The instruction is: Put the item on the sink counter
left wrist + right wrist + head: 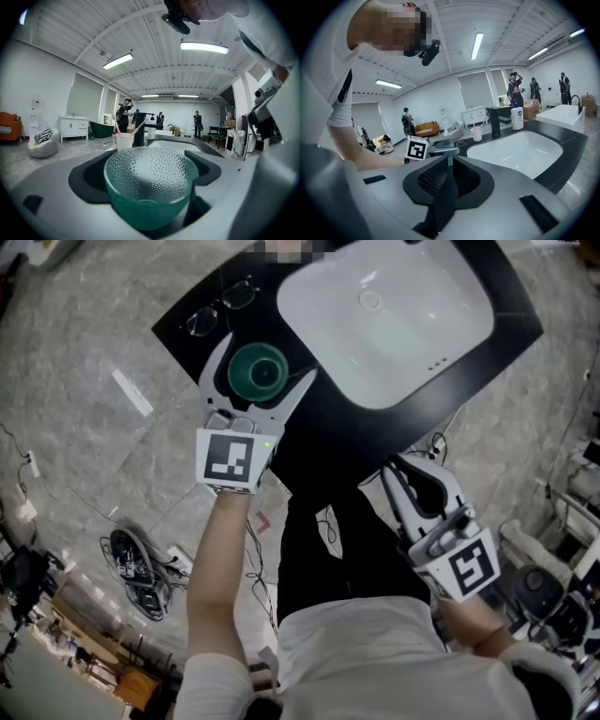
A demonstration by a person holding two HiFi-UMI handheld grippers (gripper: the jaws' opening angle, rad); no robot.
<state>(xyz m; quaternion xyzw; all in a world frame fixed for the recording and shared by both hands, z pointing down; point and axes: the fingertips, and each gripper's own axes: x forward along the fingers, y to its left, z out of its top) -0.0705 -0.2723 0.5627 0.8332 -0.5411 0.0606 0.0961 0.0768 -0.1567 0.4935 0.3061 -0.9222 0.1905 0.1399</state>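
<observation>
The left tongs (268, 358) stand open around the green glass bowl (258, 371), which sits on the black worktop (511, 310) beside the white basin (384, 315); the right tongs (396, 468) are closed, empty

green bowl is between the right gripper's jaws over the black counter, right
Not quite: the green bowl is between the jaws of the left gripper, not the right, as the head view shows. It is over the black counter. The right gripper is shut and empty.
</observation>
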